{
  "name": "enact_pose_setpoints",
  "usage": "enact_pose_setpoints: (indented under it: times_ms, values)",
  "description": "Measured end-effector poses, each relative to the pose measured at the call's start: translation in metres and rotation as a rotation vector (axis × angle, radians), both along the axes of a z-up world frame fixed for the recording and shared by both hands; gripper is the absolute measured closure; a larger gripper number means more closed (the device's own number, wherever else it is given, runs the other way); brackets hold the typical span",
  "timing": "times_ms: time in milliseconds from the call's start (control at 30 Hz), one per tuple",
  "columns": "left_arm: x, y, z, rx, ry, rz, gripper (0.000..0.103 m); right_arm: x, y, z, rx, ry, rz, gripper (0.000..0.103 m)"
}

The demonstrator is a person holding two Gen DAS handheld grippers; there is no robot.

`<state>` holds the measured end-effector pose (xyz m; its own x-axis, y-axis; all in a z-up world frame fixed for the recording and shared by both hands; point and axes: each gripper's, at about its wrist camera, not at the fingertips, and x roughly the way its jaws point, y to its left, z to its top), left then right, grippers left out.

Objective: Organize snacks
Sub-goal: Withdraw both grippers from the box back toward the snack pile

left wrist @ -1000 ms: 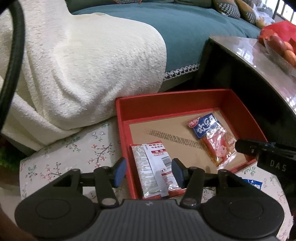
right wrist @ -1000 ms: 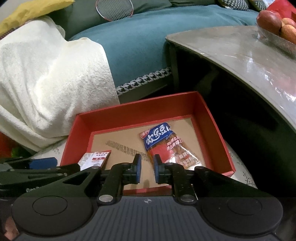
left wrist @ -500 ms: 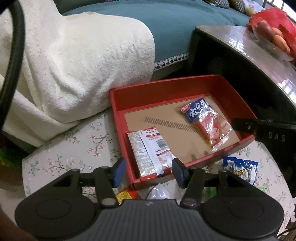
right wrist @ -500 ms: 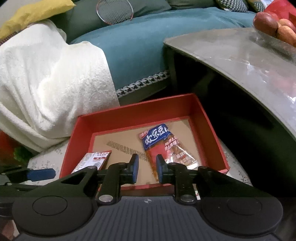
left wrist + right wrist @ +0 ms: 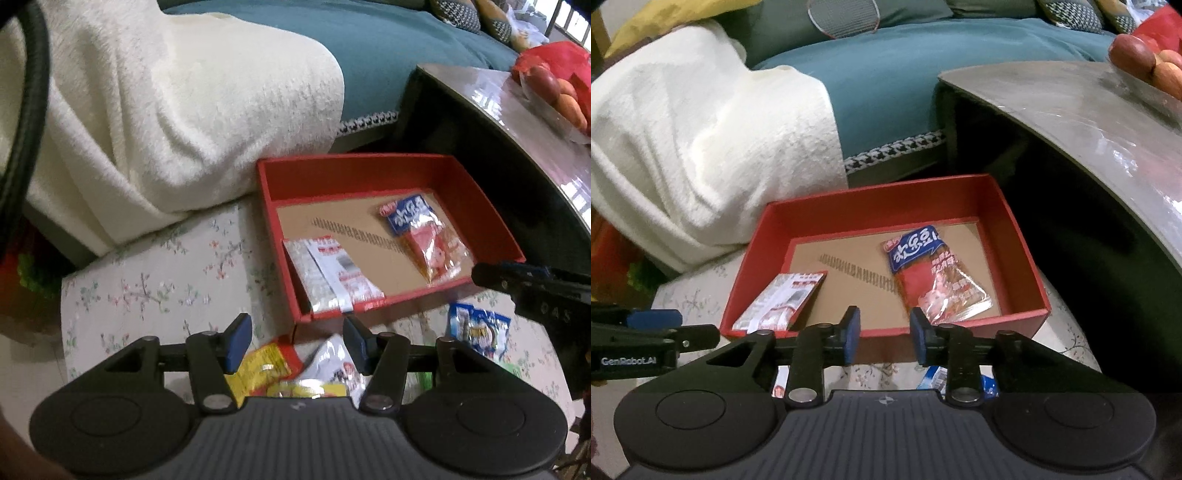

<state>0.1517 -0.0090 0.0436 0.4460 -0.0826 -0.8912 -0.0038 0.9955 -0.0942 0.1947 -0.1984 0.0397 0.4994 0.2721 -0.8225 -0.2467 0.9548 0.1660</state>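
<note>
A red box (image 5: 354,173) (image 5: 882,201) sits on a floral cloth and holds two packets: a blue and red one (image 5: 421,236) (image 5: 931,269) at the right and a white and red one (image 5: 332,273) (image 5: 783,299) at the near left corner. My left gripper (image 5: 297,341) hangs open and empty above loose snacks in front of the box: a yellow packet (image 5: 262,369), a white packet (image 5: 332,362) and a blue packet (image 5: 478,330). My right gripper (image 5: 884,332) is in front of the box's near wall, its jaws opening with nothing between them.
A cream blanket (image 5: 159,103) drapes over a teal sofa (image 5: 916,74) behind the box. A dark table (image 5: 1089,122) with fruit (image 5: 1145,62) on it overhangs at the right. The floral cloth (image 5: 159,288) is bare left of the box.
Both grippers drew back from the box toward me, baring the loose snacks in front of it. The right gripper's jaws went from nearly shut to apart. Both packets stayed in the box.
</note>
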Motion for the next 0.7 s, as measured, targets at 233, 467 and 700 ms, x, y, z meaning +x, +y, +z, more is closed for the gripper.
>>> enact_pose_setpoints:
  times_ms: [233,467,700]
  values:
    - [-0.023,0.0,-0.011,-0.017,0.052,-0.015,0.05,-0.005,-0.002,0.001,0.003,0.017,0.001,0.058]
    - [-0.046,-0.001,-0.021,-0.048,0.098,-0.03,0.05,-0.021,0.008,0.003,0.003,0.024,0.041,0.053]
    - [-0.063,-0.011,-0.031,-0.042,0.129,-0.06,0.049,-0.038,0.012,0.005,0.008,0.03,0.056,0.049]
